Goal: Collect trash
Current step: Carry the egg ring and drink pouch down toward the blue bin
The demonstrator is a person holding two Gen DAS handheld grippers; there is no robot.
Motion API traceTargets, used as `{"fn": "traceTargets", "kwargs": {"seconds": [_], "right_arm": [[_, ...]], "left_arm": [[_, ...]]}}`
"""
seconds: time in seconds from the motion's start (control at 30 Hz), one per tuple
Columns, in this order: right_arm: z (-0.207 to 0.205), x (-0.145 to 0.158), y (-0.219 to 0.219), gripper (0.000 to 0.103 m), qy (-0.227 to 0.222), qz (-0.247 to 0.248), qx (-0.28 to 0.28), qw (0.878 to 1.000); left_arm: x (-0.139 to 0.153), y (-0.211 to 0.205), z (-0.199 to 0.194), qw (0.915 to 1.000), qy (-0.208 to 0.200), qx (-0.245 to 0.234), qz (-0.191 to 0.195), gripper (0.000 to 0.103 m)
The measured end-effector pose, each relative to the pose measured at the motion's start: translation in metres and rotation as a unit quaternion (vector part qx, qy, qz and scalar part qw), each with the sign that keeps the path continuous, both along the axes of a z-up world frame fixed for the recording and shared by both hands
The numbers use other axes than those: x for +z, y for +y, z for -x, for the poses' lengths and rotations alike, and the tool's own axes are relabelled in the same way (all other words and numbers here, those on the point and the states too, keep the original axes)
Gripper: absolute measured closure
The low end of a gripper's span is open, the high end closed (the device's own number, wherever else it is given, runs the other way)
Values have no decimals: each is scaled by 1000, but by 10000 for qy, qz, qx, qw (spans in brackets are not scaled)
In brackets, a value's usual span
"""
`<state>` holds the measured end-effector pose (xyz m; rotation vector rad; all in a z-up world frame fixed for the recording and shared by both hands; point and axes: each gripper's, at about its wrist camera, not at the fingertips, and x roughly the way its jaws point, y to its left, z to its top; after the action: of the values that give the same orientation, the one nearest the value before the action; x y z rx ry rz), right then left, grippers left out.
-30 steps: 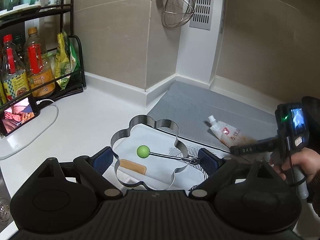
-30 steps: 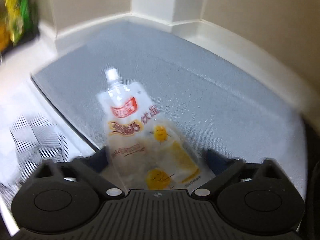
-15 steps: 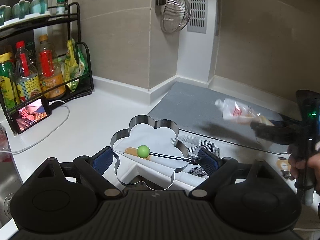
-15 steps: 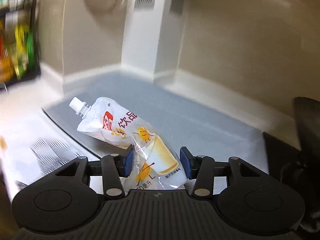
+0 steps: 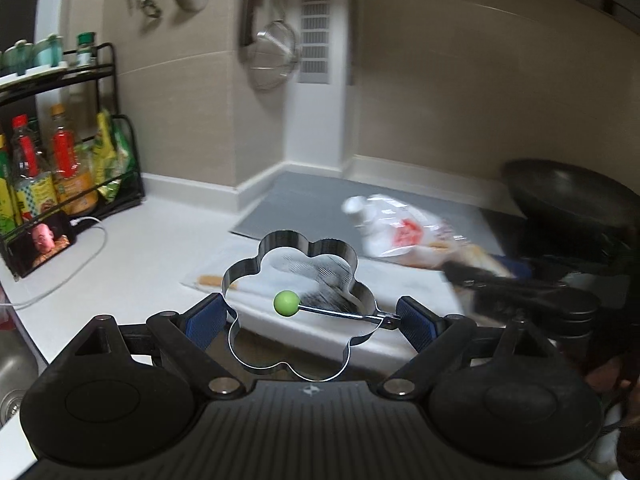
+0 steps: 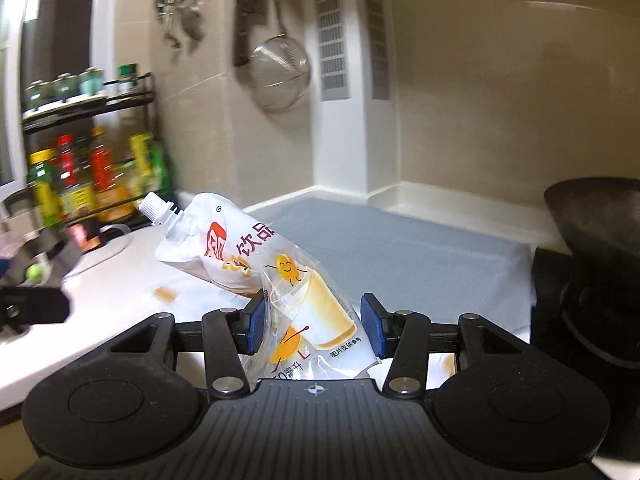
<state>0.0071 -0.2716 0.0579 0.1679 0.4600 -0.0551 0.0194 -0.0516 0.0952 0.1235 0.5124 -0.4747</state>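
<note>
Right wrist view: right gripper (image 6: pixel 314 326) fingers pinch the drink pouch (image 6: pixel 256 268), lifted off the tabletop (image 6: pixel 116 280) — carrying step. Left gripper (image 5: pixel 310 318) fingers clamp the flower-shaped ring (image 5: pixel 296 304). Next — find a bin.

Beige tiled walls (image 5: pixel 460 92), white countertop (image 5: pixel 152 236) — black spice rack (image 5: pixel 104 80)

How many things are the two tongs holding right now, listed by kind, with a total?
Drink pouch, in the right tongs: 1
Flower-shaped egg ring, in the left tongs: 1
Total: 2
</note>
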Motion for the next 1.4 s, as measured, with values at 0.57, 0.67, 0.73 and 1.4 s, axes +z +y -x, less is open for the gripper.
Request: {"fn": "traceTargets", "kwargs": {"seconds": [0.57,0.67,0.73,1.4], "right_arm": [[78,-54,91,51,947,-344,1199,9877],[78,-66,106,51,1196,-253,1376,9829],[79,-71,112,51,1269,-101,1418,9817],[68,-96,128,50,1724,132,1609,9717]], "left_arm": [[-84,90,72,9873,536,1354,-628,9],[-104,107,70,9796,694,1760,-676,9],[-113,118,67,9755,851,1937,-599,9],[-152,119,55,9688,1330,1928,-807,9]]}}
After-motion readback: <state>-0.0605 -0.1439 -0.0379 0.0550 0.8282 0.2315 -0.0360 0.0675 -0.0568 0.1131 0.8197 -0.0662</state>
